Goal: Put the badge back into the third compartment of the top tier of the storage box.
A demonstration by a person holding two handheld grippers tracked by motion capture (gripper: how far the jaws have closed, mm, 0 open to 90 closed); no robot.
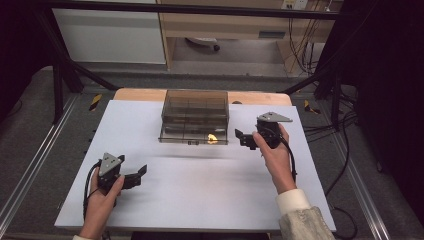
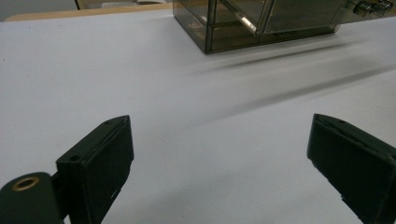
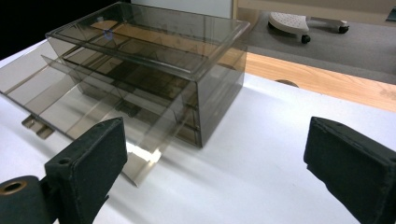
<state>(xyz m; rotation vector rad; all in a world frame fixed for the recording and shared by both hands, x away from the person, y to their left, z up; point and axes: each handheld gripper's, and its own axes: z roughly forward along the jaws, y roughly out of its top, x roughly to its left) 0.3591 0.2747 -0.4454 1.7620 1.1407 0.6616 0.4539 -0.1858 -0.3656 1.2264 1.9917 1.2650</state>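
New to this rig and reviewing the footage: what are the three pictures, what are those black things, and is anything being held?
No robot here: a person holds a hand-operated two-jaw gripper in each hand. The high view looks down on the table from above the person; the left gripper is at the left, the right gripper at the right. The other two pictures come from cameras riding on each gripper, looking along its black jaws. On the white table surface stands a smoky clear drawer box with its bottom drawer pulled out; something small and yellow lies in it. Both grippers are open and hold nothing; the right one is beside the drawer.
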